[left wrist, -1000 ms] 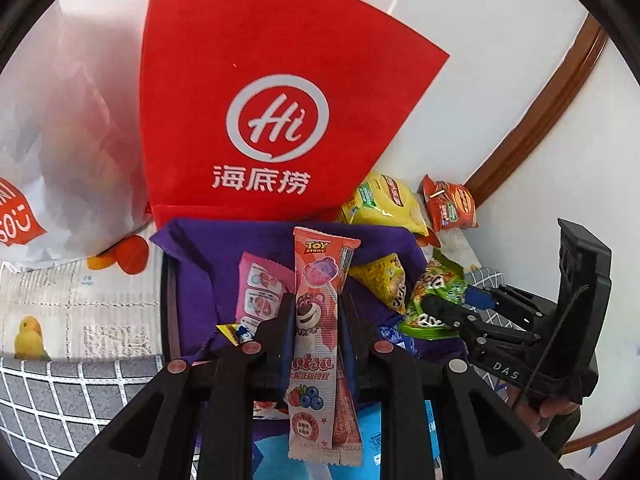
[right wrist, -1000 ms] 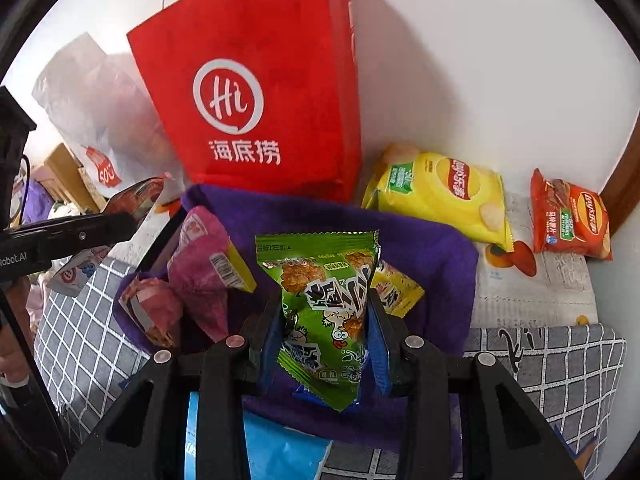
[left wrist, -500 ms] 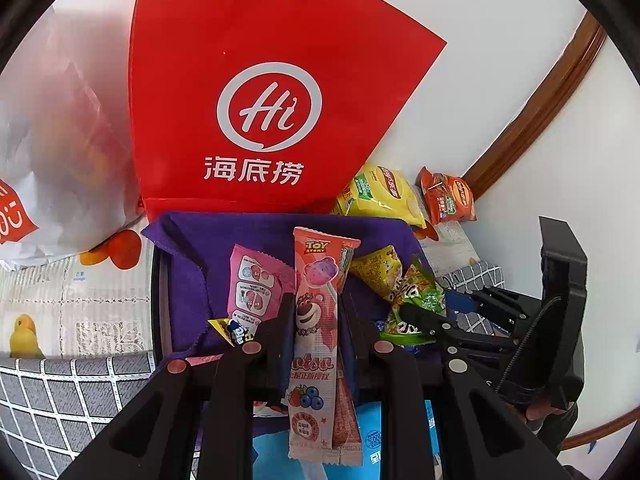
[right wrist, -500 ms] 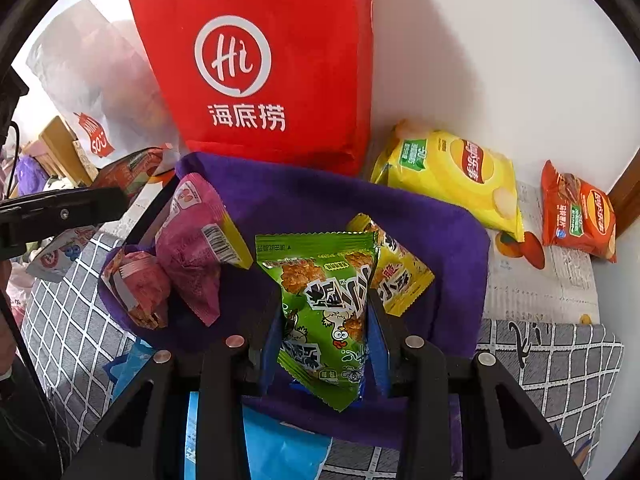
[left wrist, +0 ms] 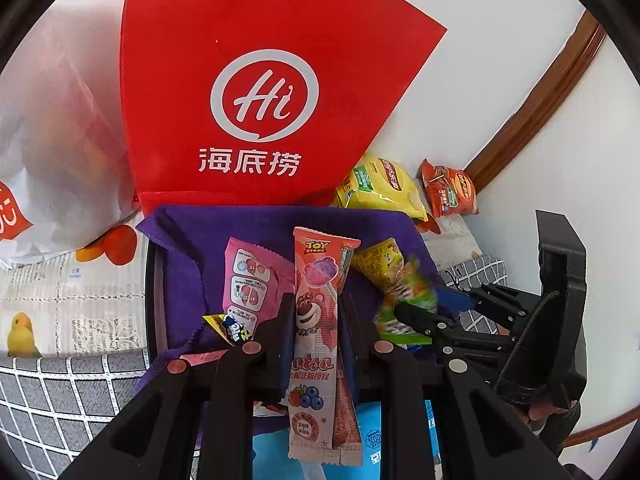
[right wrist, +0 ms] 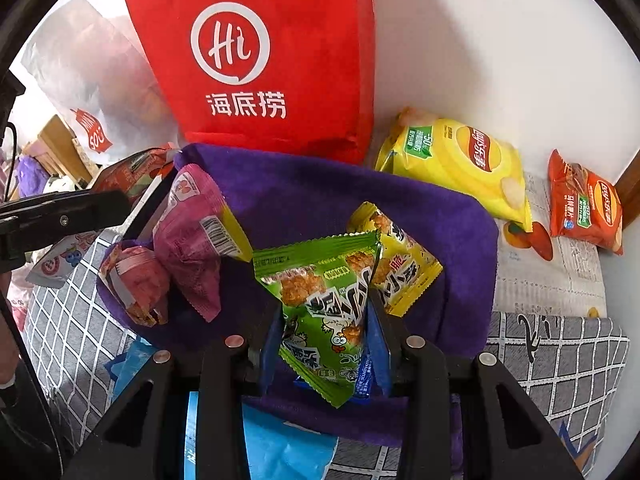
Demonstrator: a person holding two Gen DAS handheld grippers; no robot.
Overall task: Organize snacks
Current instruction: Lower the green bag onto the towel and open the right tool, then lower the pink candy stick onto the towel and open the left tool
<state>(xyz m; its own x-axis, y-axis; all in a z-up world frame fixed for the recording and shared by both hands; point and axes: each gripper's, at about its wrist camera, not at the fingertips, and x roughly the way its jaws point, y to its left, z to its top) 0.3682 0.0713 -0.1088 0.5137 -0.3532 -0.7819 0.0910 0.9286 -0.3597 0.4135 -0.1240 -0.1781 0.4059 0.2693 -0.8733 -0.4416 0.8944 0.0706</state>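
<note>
Snacks, sorting, purple-lined tray (right wrist: pixel 460 216).

Right gripper (right wrist: pixel 326 344): over the tray's near edge; jaws opening around the green packet (right wrist: pixel 324 300), which a second ago was clamped and now sits looser between the pads, not yet fallen. Yellow packet (right wrist: pixel 404 264) at its 2 o'clock, touching; pink pouches (right wrist: pixel 192 240) at 10 o'clock. Judgement: the green packet is being let go into the tray.

Left gripper (left wrist: pixel 316 320): unchanged, narrow, clamped on the lolly stick pack (left wrist: pixel 316 312), upright above the tray. Likely next to drop.

Outside the tray: crisp bags, yellow (right wrist: pixel 460 160) and orange (right wrist: pixel 584 204), at 1–2 o'clock; red bag (right wrist: pixel 260 60) at 12.
</note>
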